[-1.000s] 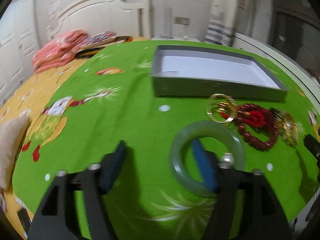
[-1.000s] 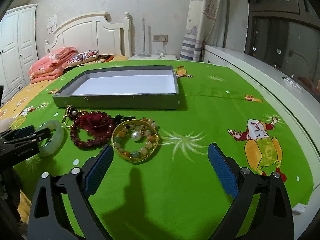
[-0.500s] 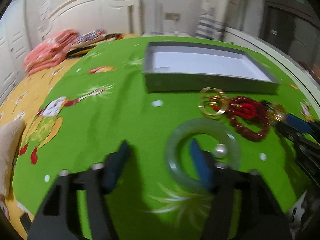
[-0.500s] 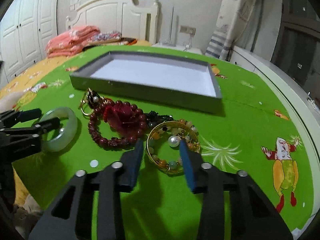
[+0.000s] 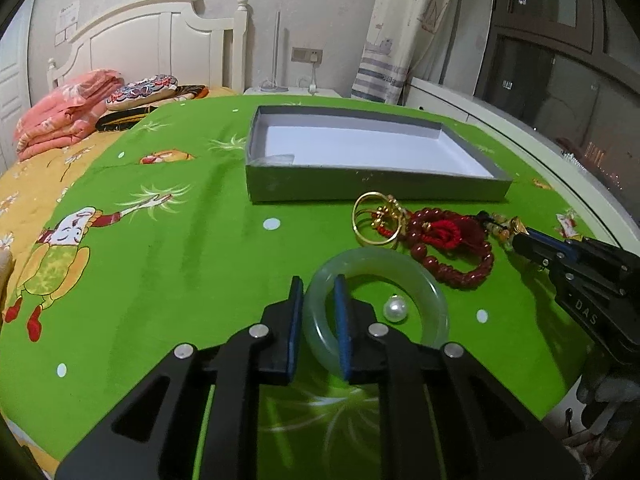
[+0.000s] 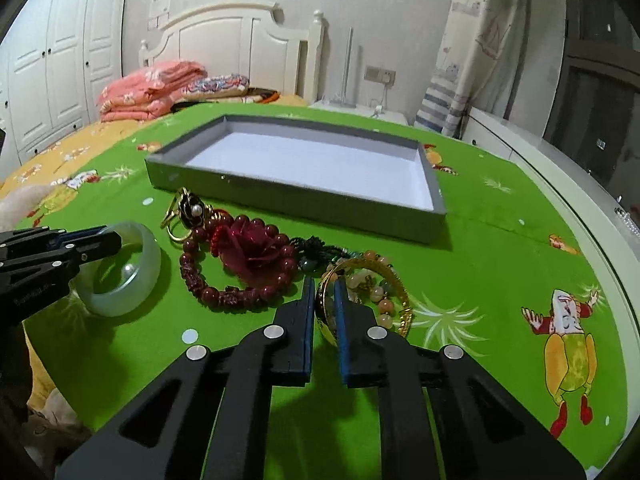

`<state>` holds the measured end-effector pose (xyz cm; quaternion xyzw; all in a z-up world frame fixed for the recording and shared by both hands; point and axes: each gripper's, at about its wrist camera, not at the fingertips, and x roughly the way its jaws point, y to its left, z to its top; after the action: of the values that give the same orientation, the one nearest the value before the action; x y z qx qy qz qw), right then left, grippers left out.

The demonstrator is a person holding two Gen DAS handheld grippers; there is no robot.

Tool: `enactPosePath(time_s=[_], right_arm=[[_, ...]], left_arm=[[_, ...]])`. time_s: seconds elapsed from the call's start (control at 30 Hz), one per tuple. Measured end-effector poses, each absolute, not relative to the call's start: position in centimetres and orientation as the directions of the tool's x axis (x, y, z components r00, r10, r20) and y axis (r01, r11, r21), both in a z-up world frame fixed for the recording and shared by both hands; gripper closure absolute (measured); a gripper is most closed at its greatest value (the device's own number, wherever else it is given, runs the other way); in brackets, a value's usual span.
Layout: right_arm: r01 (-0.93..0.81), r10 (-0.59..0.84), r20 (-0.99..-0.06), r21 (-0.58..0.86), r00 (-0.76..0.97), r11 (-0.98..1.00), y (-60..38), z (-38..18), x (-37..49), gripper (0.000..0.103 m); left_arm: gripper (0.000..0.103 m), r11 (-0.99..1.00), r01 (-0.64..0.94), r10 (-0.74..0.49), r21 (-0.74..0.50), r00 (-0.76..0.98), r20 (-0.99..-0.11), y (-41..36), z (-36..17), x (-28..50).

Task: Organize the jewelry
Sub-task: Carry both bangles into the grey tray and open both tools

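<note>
Two grips are set at once, and the step in hand, as I judge it, is to lift both pieces cleanly and carry them up the frame to the grey tray (image 5: 376, 188). My left gripper (image 5: 317, 292) has just been closing and now pinches the near-left wall of the pale green jade bangle (image 5: 424, 292), one pad outside the ring and one inside it, low and centre in the left view. My right gripper (image 6: 322, 292) has likewise just closed, and its blue pads clamp the left rim of the gold beaded bracelet (image 6: 384, 280), which lies centre and slightly right of middle in the right view. To do this well I would raise each slowly and straight, since the jade looks hard and smooth and may pivot or slide between the pads, and the bracelet's beads may swing. A loose pearl (image 5: 395, 309) sits inside the bangle's hole, just right of my inner pad, so I would lift clear of it rather than drag across it. The red bead bracelet (image 6: 240, 280) lies between the two pieces, touching or nearly touching the gold one at its dark tassel, so I would watch for snagging. The tray stands empty at upper centre of both views, well beyond the jewellery.
</note>
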<state>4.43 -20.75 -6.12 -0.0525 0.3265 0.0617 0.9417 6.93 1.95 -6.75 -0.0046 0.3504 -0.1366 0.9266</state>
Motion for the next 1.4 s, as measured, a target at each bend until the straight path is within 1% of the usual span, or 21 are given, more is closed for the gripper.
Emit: enactPosePath(time_s=[0.2,0.47,0.73,0.87,1.0,1.17,1.3,1.37,1.4], right_arm=[[-0.135,0.077,-0.582,-0.057,0.81,0.989,-21.4,-4.6,3.8,0.091],[-0.149,0.075,-0.57,-0.084,0.818,0.985,-20.9,-3.9,4.6,0.091],[-0.13,0.07,-0.532,-0.076,0.844,0.989,-21.3,-2.6,5.2,0.091],[-0.132,0.069,-0.524,-0.085,0.849,0.988,-21.1,-2.0,5.7,0.091],[-0.139,0.072,-0.511,-0.095,0.857,0.986,-21.1,-1.2,7.0,0.091],[-0.147,0.071,-0.527,-0.103,0.847,0.984,-21.3,-0.4,10.1,0.091],[-0.142,0.058,-0.536,-0.117,0.842,0.983,-21.3,-0.4,12.2,0.091],[-0.149,0.075,-0.542,-0.093,0.837,0.984,-21.7,-0.3,13.0,0.091],[-0.165,0.106,-0.547,-0.059,0.831,0.985,-22.1,-0.1,13.4,0.091]], left_arm=[[0.089,0.956,0.274,-0.275,-0.101,0.729,-0.627,1.3,-5.8,6.6],[0.089,0.953,0.289,-0.285,-0.094,0.741,-0.608,0.5,-4.6,7.1],[0.089,0.949,0.307,-0.292,-0.066,0.783,-0.549,-0.3,-1.9,7.7],[0.089,0.948,0.313,-0.295,-0.059,0.793,-0.534,-1.0,-0.8,8.4],[0.089,0.95,0.303,-0.293,-0.072,0.793,-0.535,-1.0,0.2,10.4],[0.089,0.955,0.289,-0.274,-0.058,0.796,-0.54,-1.2,1.0,13.1],[0.089,0.96,0.275,-0.252,-0.047,0.784,-0.567,-1.6,0.8,15.8],[0.089,0.964,0.263,-0.239,-0.045,0.774,-0.586,-1.7,0.4,17.1],[0.089,0.965,0.259,-0.233,-0.042,0.773,-0.59,-1.7,0.2,17.5]])
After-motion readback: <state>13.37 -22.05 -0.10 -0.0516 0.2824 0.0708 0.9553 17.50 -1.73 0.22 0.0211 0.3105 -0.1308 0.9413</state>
